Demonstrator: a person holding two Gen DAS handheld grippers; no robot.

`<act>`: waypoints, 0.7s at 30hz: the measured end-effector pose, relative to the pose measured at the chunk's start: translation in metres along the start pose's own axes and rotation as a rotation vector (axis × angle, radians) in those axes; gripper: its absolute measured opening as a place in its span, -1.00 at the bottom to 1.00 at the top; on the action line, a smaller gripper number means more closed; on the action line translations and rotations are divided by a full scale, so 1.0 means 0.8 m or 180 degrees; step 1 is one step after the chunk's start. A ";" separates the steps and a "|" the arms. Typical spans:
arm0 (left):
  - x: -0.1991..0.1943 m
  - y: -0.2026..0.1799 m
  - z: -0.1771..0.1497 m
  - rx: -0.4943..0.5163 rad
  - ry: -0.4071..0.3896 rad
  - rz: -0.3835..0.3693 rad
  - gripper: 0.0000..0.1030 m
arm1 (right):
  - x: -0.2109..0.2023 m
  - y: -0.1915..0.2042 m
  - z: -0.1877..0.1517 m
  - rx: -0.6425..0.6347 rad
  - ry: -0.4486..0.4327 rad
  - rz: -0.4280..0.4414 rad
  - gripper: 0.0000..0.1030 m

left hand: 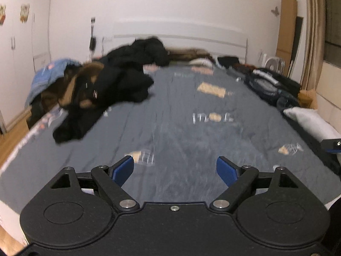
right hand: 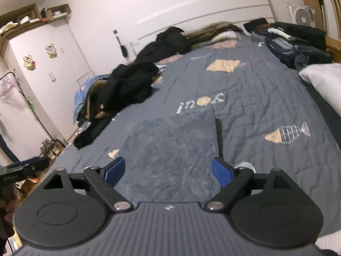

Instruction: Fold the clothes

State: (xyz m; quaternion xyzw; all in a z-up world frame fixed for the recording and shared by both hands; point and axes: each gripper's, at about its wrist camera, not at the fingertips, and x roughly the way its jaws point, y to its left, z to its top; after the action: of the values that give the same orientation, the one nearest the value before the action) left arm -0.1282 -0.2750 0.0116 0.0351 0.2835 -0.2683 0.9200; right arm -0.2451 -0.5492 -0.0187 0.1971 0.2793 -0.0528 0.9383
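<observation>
Both the left gripper [left hand: 174,171] and right gripper [right hand: 168,171] gape empty over a flat grey fleecy garment [right hand: 170,147] mid-bed near the foot edge; likely soft, light, floppy, best pinched at corners.

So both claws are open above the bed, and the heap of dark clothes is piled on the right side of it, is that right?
Not quite. The heap of dark clothes lies on the left side of the bed, not the right; both wrist views show it there. The rest holds: the left claw and right claw are both open above the bed.
</observation>
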 end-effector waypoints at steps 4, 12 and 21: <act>0.034 0.020 -0.023 -0.0079 0.0216 -0.0056 0.66 | 0.015 -0.002 -0.010 -0.0043 0.0080 -0.0126 0.71; 0.107 0.048 -0.063 -0.0360 0.0611 -0.0231 0.63 | 0.059 -0.014 -0.023 0.0053 0.0283 -0.0245 0.71; 0.170 0.076 -0.097 -0.0819 0.1007 -0.0593 0.49 | 0.107 -0.038 -0.043 0.0230 0.0534 -0.0269 0.71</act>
State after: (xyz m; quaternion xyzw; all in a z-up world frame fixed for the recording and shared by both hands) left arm -0.0415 -0.2707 -0.1325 -0.0672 0.4582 -0.3049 0.8322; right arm -0.1969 -0.5628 -0.1019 0.2226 0.3629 -0.0856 0.9008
